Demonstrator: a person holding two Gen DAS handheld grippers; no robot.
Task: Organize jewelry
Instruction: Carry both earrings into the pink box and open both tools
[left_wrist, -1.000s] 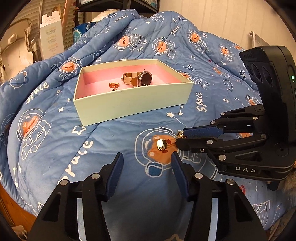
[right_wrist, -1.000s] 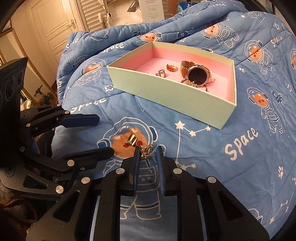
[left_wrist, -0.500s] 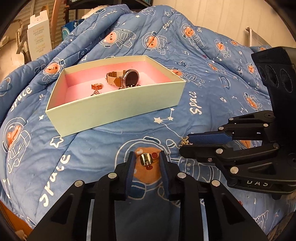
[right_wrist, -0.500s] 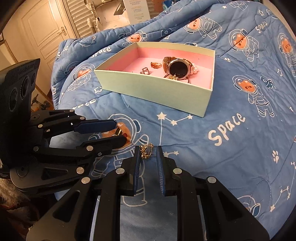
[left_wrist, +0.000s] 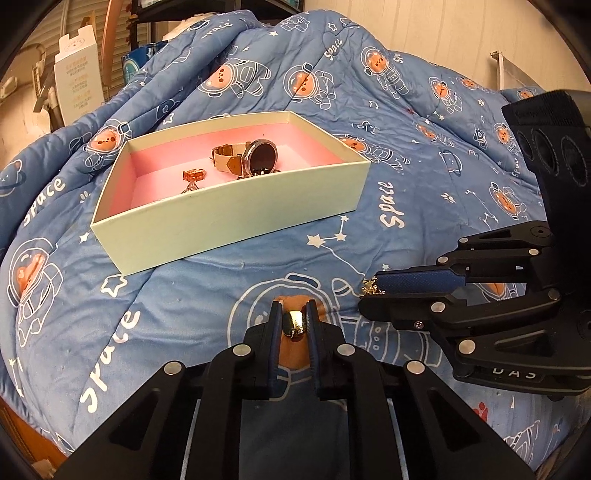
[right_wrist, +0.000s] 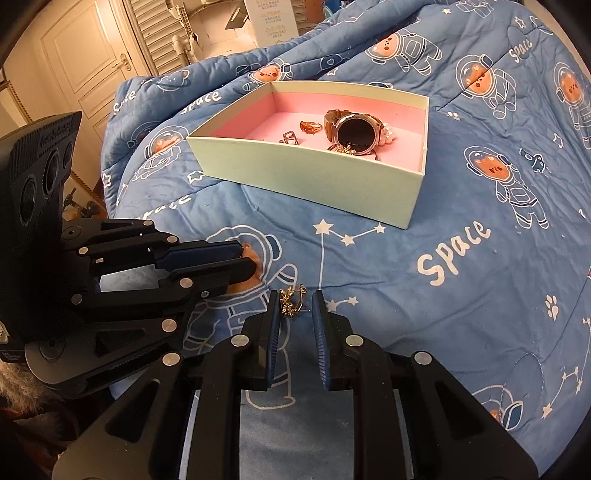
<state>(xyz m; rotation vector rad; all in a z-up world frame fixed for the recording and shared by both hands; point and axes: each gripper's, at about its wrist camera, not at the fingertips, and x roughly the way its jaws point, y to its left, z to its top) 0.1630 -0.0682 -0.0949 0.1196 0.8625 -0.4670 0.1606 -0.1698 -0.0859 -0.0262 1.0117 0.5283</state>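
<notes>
A: Nearest in the left wrist view, the left claw (left_wrist: 293, 325) had just been closing, and its two blue pads pinched the small shiny gold ring (left_wrist: 294, 324) right at the tips, low over the blue quilted bed cover printed with astronaut bears (left_wrist: 184, 295).

B: Right at the tips is the worry. I judged the ring could squirt out sideways on the lift, being hard, smooth and round against flat pads.

A: Just beside it, the right claw (right_wrist: 294, 308) was pressed nearly together around the tangled gold chain earring (right_wrist: 290, 303). The chain touched the left pad; whether the right pad bore on it, I could not tell.

B: Then it might hang by a loop and drop, or snag the quilt's stitching.

A: Farther off sat the pale green cardboard box with a pink lining (left_wrist: 236, 218), already holding the round dark-faced watch on a tan leather strap (left_wrist: 258, 157) and an orange-stoned ring (left_wrist: 193, 174).

B: A careless drop over its near wall could land short on the soft cover.

A: The right view showed more there: a small angular wire ring (right_wrist: 290, 137), white beads (right_wrist: 389, 133) behind the watch, and another gold piece (right_wrist: 345, 148) before it. Only the left view showed the pinched ring itself.
</notes>
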